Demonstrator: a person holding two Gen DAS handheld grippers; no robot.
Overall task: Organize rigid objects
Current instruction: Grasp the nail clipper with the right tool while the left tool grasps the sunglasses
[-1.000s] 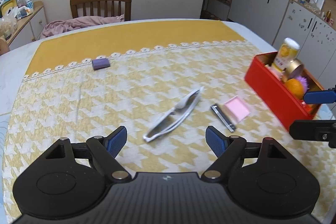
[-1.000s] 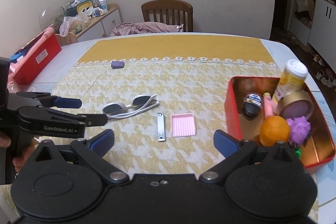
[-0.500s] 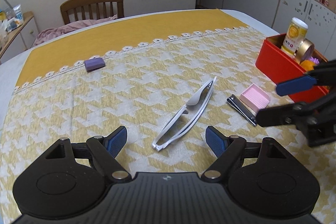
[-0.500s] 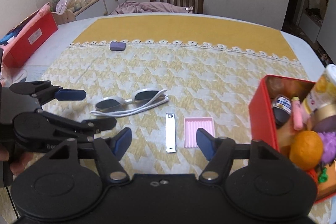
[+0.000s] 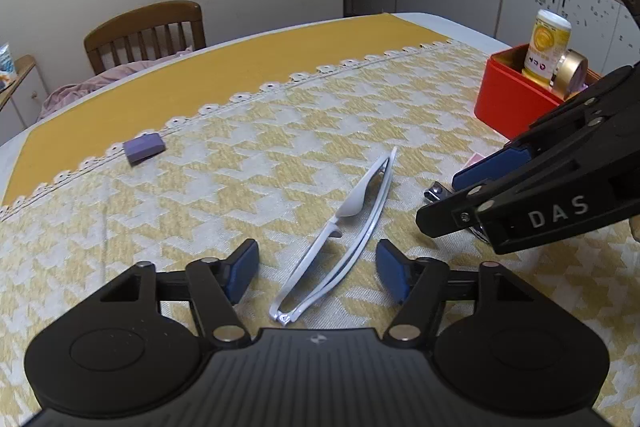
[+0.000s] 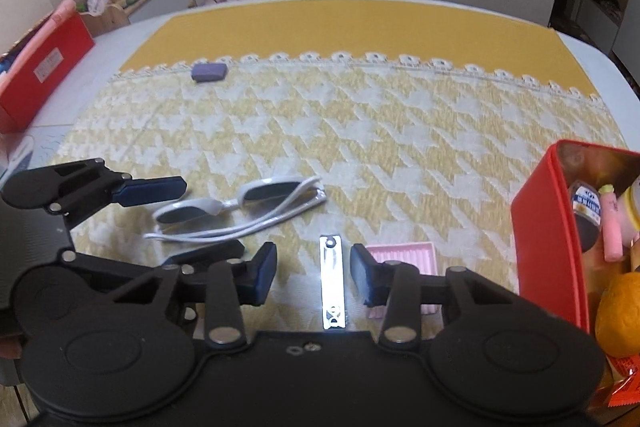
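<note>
Nail clipper is laid flat on the tabletop, long axis running straight away from the right claw. Jaws have just been closing w/ the clipper between, not yet touched. Left claw, also narrowing, is parted around the glasses, laid diagonally. Lenses are seen only in right view.

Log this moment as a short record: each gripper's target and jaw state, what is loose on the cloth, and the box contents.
left gripper: jaws have just been closing, open astride the folded white sunglasses, pads not touching
right gripper: jaws have just been closing, open astride the metal nail clipper, pads not touching
also loose on cloth: pink ridged tray, purple block
red box: holds an orange, a yellow bottle, a gold-rimmed tin, other small items
</note>
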